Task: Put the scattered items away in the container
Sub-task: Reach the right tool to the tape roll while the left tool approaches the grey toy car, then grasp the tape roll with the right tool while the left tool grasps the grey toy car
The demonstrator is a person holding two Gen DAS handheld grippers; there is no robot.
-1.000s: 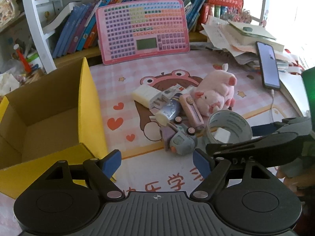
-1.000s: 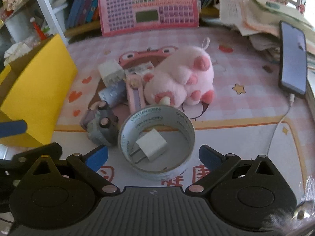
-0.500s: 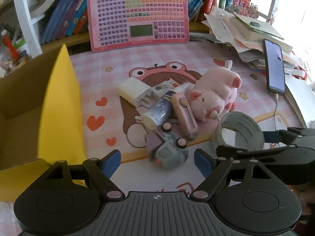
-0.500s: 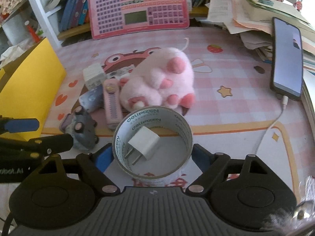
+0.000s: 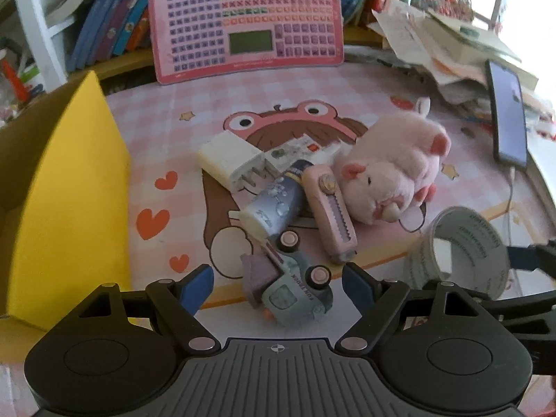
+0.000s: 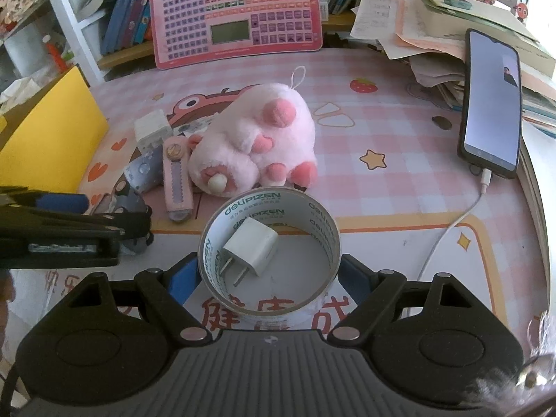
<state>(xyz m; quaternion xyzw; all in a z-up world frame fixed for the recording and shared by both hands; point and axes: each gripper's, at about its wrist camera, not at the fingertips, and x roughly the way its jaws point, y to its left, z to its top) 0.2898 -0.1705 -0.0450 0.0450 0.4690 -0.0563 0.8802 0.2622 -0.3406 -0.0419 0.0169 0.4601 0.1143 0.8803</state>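
Tape roll [image 6: 269, 259] sits between my right gripper [image 6: 269, 278] jaws, which have just been closing and now touch its sides. My left gripper [image 5: 278, 283] jaws stand open around toy truck [image 5: 295, 288], beside cardboard box [image 5: 69, 187].

White shelving [image 5: 38, 34] crammed with books [image 5: 114, 24] behind; pink checked cartoon mat [image 6: 399, 132] across the desk; bright daylight at right.

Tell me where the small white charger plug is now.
In the right wrist view, the small white charger plug lies inside the tape roll, just in front of the pink plush pig.
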